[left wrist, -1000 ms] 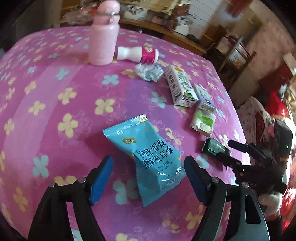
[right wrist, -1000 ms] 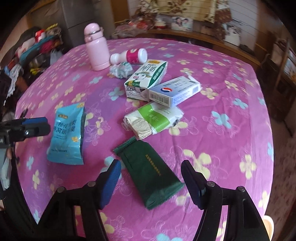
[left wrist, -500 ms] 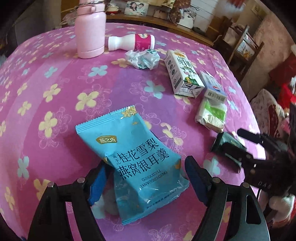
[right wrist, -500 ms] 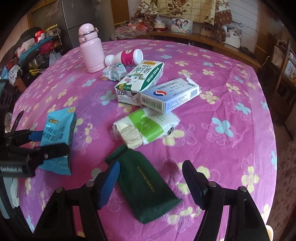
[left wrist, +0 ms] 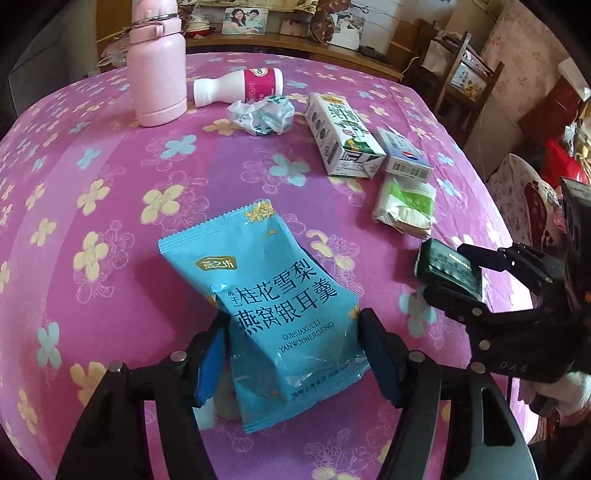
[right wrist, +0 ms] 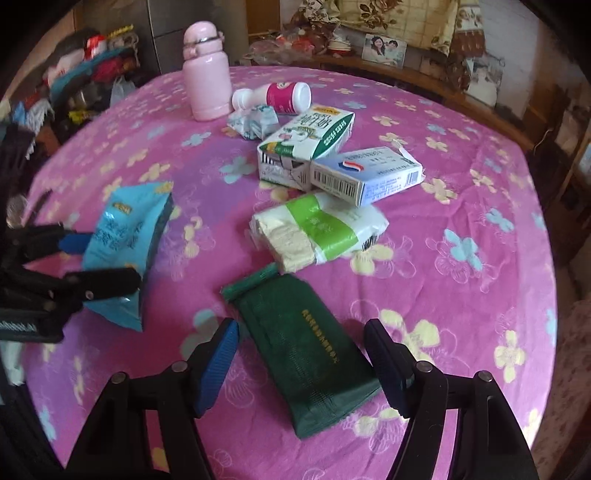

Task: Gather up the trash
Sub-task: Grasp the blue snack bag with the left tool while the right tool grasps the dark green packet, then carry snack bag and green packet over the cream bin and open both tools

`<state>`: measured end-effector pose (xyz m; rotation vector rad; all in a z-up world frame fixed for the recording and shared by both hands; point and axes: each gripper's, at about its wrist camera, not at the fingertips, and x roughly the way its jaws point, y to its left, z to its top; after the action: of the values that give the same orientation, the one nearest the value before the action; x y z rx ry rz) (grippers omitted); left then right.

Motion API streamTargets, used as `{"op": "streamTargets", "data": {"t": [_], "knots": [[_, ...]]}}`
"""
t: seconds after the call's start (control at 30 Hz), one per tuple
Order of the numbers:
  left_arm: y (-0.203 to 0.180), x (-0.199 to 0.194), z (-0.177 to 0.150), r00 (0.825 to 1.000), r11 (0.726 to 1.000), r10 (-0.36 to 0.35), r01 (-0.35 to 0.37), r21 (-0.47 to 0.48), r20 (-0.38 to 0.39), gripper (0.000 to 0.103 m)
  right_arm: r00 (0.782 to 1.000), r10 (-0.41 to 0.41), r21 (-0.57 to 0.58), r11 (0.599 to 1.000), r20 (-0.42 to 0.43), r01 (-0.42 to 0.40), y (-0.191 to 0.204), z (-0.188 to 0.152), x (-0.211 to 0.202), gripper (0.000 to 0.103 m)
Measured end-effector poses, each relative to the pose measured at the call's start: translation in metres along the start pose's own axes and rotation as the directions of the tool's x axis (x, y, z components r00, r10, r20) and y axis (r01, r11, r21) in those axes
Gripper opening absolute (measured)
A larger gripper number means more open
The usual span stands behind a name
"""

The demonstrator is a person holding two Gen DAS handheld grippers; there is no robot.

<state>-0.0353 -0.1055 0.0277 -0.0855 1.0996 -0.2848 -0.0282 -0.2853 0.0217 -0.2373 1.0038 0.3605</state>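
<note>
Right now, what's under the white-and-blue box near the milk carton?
The white-and-blue box overlaps the far edge of the green-banded tissue pack and abuts the milk carton. Whatever lies beneath its middle is covered.

The table carries a magenta cloth printed with yellow and pale blue flowers. A wooden ledge runs behind it, holding a framed photograph and floral fabric. A wooden chair stands at the right. Clothing and bags are piled at the left beside a grey cabinet. Daylight is diffuse.
</note>
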Motion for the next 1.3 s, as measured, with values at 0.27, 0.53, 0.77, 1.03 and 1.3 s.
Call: {"op": "streamTargets", "data": {"t": [0.27,0.53,0.77,1.03,1.3], "knots": [[-0.004,-0.008,-0.01,0.999,0.999,-0.039,0.038,0.012,0.02,0.065,0.998,-0.037,0.061,0.998,0.043,0.034,0.016,-0.028,-0.025,0.039],[-0.018,-0.032,-0.023,0.996,0.996,-0.072,0.07,0.048,0.051,0.064,0.995,-0.015,0.268,0.963,0.095,-0.012,0.007,-0.06,-0.06,0.039],[-0.04,-0.043,-0.036,0.994,0.992,-0.09,0.084,0.098,0.061,0.064,0.989,-0.063,0.331,0.943,0.13,0.016,0.005,-0.087,-0.092,0.039],[-0.081,-0.052,-0.049,0.991,0.978,-0.112,0.097,0.185,0.068,0.064,0.983,-0.115,0.38,0.923,0.143,0.053,-0.005,-0.11,-0.119,0.039],[-0.115,-0.052,-0.057,0.99,0.962,-0.127,0.108,0.251,0.063,0.064,0.979,-0.15,0.438,0.896,0.139,0.075,-0.018,-0.133,-0.134,0.039]]}}
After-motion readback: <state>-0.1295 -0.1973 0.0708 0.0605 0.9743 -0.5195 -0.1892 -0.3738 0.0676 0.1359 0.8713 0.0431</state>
